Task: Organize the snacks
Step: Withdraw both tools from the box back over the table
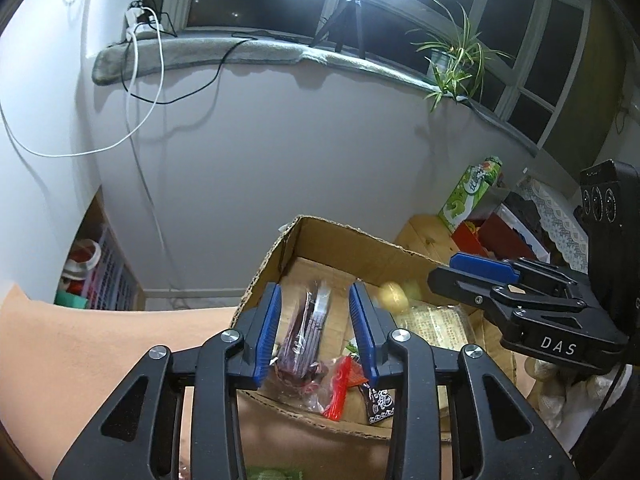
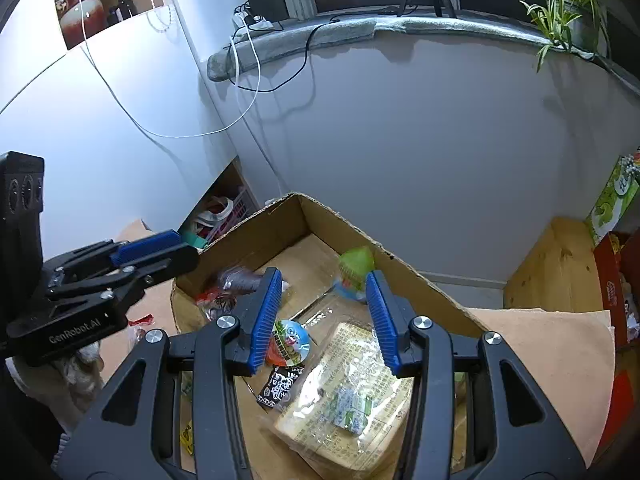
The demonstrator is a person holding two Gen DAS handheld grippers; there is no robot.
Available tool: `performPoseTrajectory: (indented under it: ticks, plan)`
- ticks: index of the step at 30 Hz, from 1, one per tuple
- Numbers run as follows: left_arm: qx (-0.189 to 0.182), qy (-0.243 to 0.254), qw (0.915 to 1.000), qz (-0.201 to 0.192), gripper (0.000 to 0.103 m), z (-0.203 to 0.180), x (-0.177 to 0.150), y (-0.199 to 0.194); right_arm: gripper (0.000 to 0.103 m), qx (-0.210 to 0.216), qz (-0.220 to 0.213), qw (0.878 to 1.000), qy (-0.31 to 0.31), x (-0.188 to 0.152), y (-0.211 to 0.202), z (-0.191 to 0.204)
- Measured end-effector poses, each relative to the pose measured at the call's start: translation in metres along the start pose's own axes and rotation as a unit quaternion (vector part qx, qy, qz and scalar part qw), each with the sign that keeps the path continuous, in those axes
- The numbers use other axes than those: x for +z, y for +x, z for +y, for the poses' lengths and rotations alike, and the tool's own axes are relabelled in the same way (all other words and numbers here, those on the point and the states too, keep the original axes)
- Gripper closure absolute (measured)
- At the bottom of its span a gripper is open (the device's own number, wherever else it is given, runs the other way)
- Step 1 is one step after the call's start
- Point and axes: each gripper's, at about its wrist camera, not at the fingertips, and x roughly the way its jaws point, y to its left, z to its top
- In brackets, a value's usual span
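The snacks lie in an open cardboard box (image 2: 256,240) on the floor by a white wall. In the left wrist view a dark purple packet (image 1: 308,332) appears between the blue pads of the left gripper (image 1: 316,332); the packet is blurred and no pad presses on it, so the jaws stand partly open with nothing gripped. Below it in the box are a red wrapper (image 1: 340,388) and a small black sachet (image 1: 380,402). In the right wrist view the right gripper (image 2: 326,320) hangs over the box with its jaws moderately apart and empty; a blurred green packet (image 2: 356,264) shows just above and between its pads, clear of both. Beneath lie a round blue-lidded cup (image 2: 292,340) and a large clear-wrapped noodle block (image 2: 352,396), the cup touching the block's left edge. Each gripper shows in the other's view, both over the box, near each other but apart. A wooden crate (image 2: 552,276) stands to the right of the box, and a potted plant (image 1: 452,60) sits on the window sill above.
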Motion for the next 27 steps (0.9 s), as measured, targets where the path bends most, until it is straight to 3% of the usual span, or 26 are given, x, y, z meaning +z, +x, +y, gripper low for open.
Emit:
performPoseTrajectory:
  ticks: [18, 27]
  plan:
    - [0.006, 0.003, 0.9994, -0.034, 0.069, 0.002, -0.012, -0.058, 0.057, 0.004, -0.015, 1.0, -0.021, -0.019, -0.042, 0.028]
    - [0.012, -0.005, 0.9987, -0.05, 0.069, 0.011, -0.041, -0.106, 0.053, 0.021, -0.023, 0.999, -0.043, -0.048, -0.073, 0.059]
